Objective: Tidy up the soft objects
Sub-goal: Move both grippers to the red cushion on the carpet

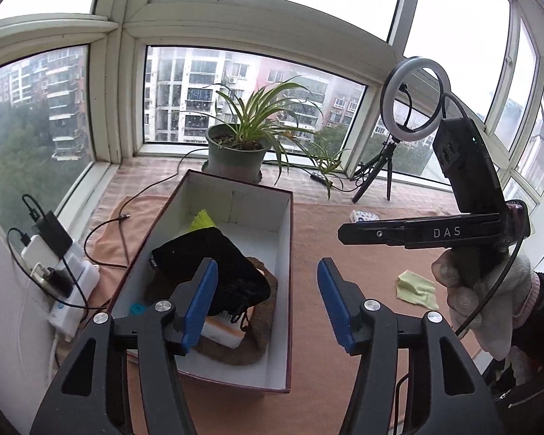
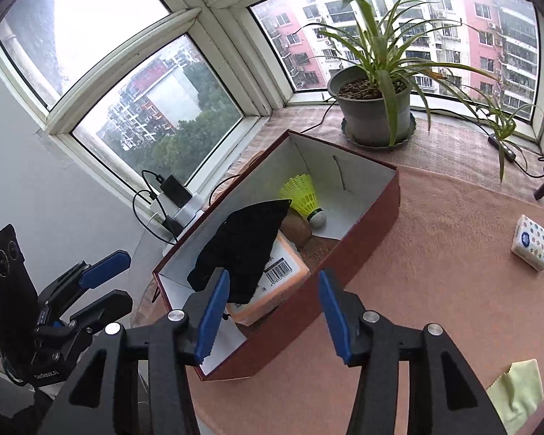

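Note:
A dark red box (image 1: pixel 285 290) with a white inside stands on the pink cloth; it also shows in the right wrist view (image 2: pixel 373 214). In it lie a black pouch (image 1: pixel 214 264) (image 2: pixel 246 246), an orange pack (image 2: pixel 283 275), a brown cloth (image 1: pixel 261 330) and a yellow shuttlecock (image 2: pixel 304 195). My left gripper (image 1: pixel 268 304) is open and empty above the box's near end. My right gripper (image 2: pixel 273 315) is open and empty above the box's near right wall. A pale green cloth (image 1: pixel 417 290) (image 2: pixel 518 391) and a tissue pack (image 2: pixel 533 243) lie on the pink cloth to the right.
A potted plant (image 1: pixel 235 152) (image 2: pixel 377 108) stands behind the box by the window. A ring light on a tripod (image 1: pixel 413 101) stands at the back right. A power strip with chargers (image 1: pixel 58 275) (image 2: pixel 177 199) sits left of the box, with cables trailing.

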`<state>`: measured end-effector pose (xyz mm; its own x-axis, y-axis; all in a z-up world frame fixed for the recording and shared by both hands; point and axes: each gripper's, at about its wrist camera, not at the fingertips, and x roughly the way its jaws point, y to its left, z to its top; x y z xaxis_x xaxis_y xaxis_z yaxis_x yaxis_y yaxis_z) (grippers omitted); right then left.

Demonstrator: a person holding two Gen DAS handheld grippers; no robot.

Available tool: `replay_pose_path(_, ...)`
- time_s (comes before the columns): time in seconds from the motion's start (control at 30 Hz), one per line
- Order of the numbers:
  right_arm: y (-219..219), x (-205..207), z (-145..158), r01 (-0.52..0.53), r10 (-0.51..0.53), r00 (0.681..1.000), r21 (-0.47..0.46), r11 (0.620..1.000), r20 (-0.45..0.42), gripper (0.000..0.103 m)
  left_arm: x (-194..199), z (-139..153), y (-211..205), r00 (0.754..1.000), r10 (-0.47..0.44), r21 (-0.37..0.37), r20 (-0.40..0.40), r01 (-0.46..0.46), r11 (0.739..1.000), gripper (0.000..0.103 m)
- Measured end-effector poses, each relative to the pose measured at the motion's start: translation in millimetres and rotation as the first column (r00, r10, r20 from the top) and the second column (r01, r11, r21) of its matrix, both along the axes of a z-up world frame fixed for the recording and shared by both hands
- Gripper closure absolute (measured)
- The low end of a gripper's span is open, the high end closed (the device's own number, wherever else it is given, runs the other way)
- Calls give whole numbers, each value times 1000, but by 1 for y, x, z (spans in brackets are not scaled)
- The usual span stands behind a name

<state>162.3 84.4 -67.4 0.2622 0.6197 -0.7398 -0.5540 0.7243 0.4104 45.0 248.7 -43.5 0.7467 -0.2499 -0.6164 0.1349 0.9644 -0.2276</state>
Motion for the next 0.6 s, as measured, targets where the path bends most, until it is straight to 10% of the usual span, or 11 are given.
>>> replay_pose_path(0.6, -222, -18, -15, 216, -212, 976, -67, 974, 57, 31, -4, -8, -153, 995, 77, 160, -55, -67, 985, 31)
